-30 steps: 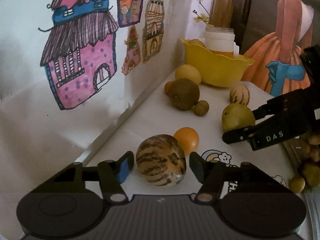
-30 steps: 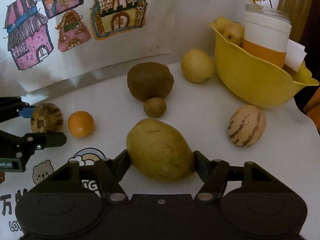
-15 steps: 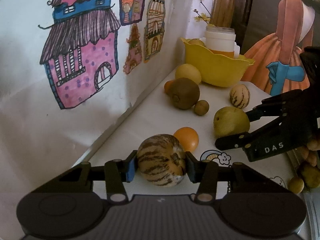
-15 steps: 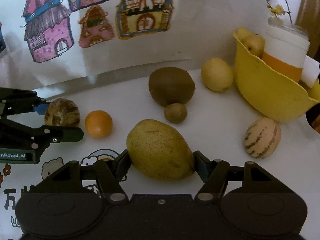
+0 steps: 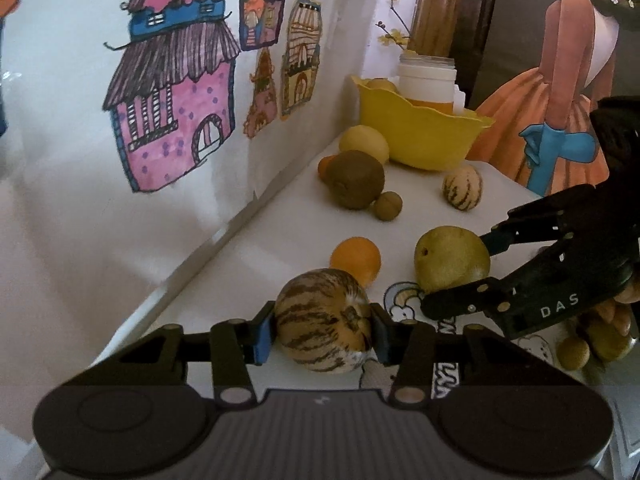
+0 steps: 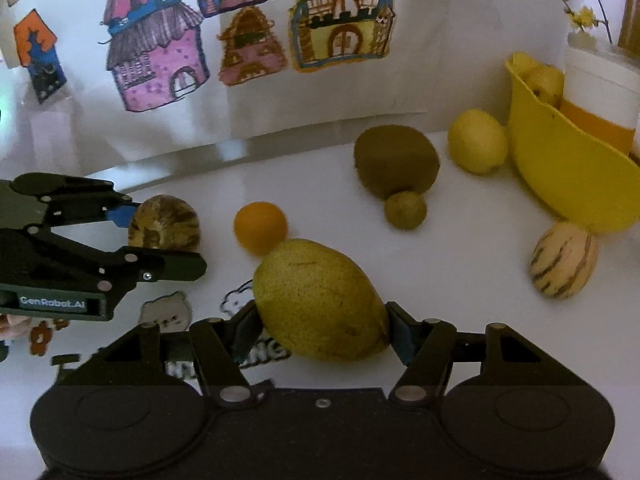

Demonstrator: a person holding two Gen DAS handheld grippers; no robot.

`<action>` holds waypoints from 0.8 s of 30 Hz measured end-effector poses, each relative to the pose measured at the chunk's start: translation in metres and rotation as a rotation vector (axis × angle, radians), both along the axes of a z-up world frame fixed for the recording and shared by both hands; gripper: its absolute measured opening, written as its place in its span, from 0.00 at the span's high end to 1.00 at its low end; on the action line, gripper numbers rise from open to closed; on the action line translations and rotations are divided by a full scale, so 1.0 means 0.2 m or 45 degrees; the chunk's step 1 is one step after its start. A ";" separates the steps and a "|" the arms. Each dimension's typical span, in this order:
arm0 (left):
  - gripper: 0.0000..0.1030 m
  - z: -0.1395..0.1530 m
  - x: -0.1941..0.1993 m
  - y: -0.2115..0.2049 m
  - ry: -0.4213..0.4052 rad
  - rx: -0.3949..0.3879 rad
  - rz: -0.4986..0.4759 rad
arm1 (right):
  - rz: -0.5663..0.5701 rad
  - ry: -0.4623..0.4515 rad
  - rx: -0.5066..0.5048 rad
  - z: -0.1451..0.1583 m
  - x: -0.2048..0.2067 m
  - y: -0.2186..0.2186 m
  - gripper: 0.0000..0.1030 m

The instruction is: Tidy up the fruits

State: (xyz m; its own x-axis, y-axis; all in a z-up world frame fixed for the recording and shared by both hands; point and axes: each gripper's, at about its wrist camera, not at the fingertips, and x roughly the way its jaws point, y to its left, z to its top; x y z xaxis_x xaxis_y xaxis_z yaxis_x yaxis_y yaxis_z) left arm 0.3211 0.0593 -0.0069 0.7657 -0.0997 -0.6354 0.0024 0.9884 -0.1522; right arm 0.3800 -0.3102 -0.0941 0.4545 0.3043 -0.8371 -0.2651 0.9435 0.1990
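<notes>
A round brown-striped melon point(image 5: 316, 312) point(image 6: 168, 220) sits on the white table with my left gripper point(image 5: 320, 332) point(image 6: 160, 240) shut on it, both pads against its sides. My right gripper point(image 6: 324, 332) point(image 5: 456, 272) has a yellow-green pear point(image 6: 320, 296) point(image 5: 448, 260) between its pads; its jaws are closing on the pear and touch both flanks. A small orange point(image 6: 260, 228) point(image 5: 356, 260) lies just behind the pear, between the two held fruits.
Farther back lie a large kiwi point(image 6: 396, 160), a small kiwi point(image 6: 405, 209), a lemon point(image 6: 476, 140) and a pale striped melon point(image 6: 564, 264). A yellow bowl point(image 6: 560, 168) with fruit and a white jar point(image 6: 600, 92) stand by the wall of house drawings. Small fruits point(image 5: 572, 354) lie at the right edge.
My left jaws have closed onto the striped melon. My right gripper has shifted left with the pear, which now sits close in front of the orange.
</notes>
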 end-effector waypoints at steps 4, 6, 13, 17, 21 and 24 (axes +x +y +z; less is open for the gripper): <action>0.50 0.00 -0.05 0.00 -0.005 -0.008 -0.012 | -0.014 0.007 0.038 -0.01 -0.09 0.03 0.35; 0.50 0.00 -0.08 0.00 -0.009 -0.003 -0.023 | -0.027 0.010 0.065 0.00 -0.12 0.04 0.35; 0.50 0.01 -0.17 0.00 -0.010 -0.047 -0.038 | -0.075 0.003 0.151 0.05 -0.21 0.04 0.35; 0.50 0.01 -0.22 -0.01 -0.019 -0.063 -0.046 | -0.127 0.002 0.209 0.06 -0.28 0.03 0.35; 0.50 0.02 -0.27 -0.03 -0.026 -0.074 -0.064 | -0.185 -0.021 0.247 0.09 -0.39 0.00 0.35; 0.50 0.03 -0.30 -0.06 -0.034 -0.078 -0.084 | -0.232 -0.047 0.271 0.14 -0.48 -0.04 0.35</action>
